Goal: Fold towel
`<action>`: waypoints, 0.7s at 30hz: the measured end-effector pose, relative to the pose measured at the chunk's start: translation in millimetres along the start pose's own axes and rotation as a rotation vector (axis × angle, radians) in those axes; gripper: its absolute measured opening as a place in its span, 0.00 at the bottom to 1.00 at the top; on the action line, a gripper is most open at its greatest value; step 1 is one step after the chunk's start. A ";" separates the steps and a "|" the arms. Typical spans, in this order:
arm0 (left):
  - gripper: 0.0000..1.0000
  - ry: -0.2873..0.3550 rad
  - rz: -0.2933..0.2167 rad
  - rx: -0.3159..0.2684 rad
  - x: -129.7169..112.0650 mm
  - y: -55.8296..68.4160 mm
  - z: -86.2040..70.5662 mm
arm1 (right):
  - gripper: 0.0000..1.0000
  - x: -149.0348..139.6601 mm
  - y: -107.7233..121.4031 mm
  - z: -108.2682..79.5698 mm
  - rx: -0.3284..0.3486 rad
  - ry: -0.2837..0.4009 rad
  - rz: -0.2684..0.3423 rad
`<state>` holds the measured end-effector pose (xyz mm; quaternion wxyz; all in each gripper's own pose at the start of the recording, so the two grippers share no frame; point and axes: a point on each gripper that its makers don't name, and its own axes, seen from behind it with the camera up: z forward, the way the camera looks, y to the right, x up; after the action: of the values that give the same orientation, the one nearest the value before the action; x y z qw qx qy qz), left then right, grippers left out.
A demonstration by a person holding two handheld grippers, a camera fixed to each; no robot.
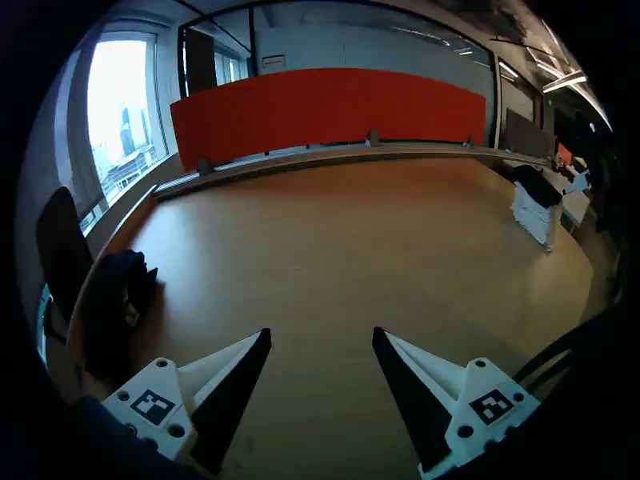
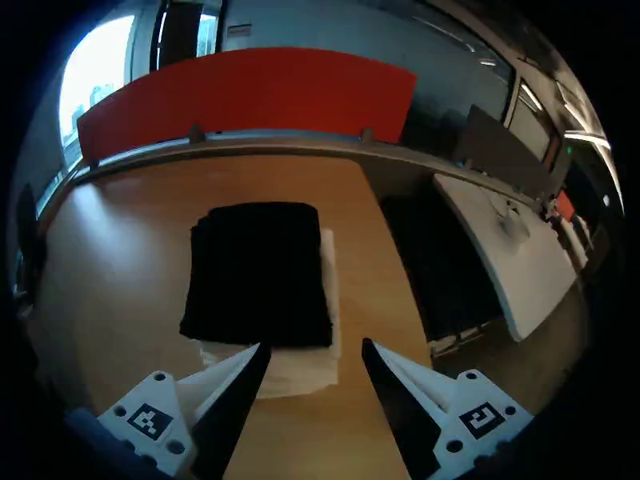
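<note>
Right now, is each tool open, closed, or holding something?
Left tool: open, holding nothing, over the wooden table.
Right tool: open, holding nothing, pointing at the black towel.

I see wooden table (image 1: 344, 240), red divider (image 1: 328, 108) along far edge, bright window (image 1: 120, 120) beyond corner, white desk (image 2: 512, 256) alongside.

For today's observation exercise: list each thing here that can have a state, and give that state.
Left gripper: open, holding nothing.
Right gripper: open, holding nothing.
White towel: folded, flat on the wooden table.
Black towel: folded, lying on the white towel.
</note>
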<state>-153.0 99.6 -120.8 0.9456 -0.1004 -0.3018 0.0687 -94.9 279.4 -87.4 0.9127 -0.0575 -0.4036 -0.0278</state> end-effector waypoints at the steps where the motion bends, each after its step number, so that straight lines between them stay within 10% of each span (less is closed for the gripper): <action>1: 0.94 0.002 -0.002 0.001 0.9 -0.7 -0.2 | 0.88 2.0 -1.8 -0.1 0.001 0.010 0.009; 21: 0.94 0.032 -0.026 0.019 13.8 -8.5 -4.4 | 0.88 45.7 -30.3 -7.9 -0.009 0.253 0.141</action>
<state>-138.7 93.4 -114.7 0.9520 -0.0886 -0.2873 0.0575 -61.3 248.1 -56.4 0.9558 -0.0856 -0.2800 0.0276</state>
